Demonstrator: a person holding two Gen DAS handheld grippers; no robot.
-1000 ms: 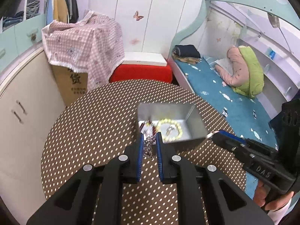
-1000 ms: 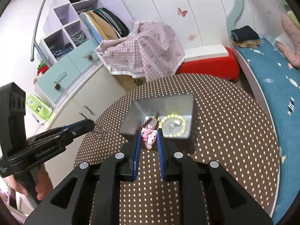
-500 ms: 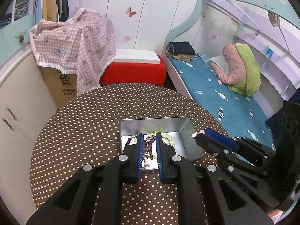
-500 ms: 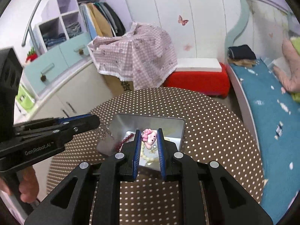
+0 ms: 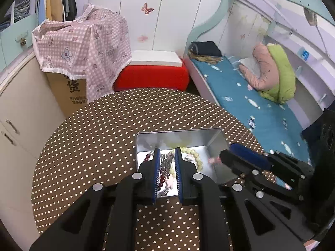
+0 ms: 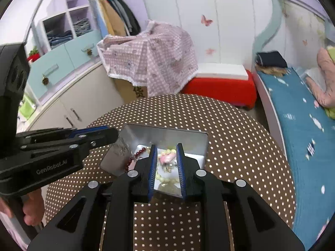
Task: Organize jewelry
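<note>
Bedroom bkgd: wardrobe, pink checked cloth (image 5: 83, 41) draped over carton, red stool (image 5: 151, 77), bed w/ blue sheet (image 5: 251, 96). Round brown dotted table (image 5: 100, 136) is carrying an open metal tin (image 5: 178, 138).

L gripper (image 5: 167, 156) is hovering over tin's near edge, jaws slightly apart; silver chain (image 5: 166, 163) is sitting betw. the pads – can't tell if pinched or lying loose.

R gripper (image 6: 166, 153) is reaching over tin (image 6: 167, 133) from opposite side, jaws spread. Pink charm (image 6: 167, 158) is showing betw. the pads, apparently not touching either; contact unclear.

Inside tin: dark red beads (image 6: 140, 151), pale green bead bracelet (image 5: 194, 154).
</note>
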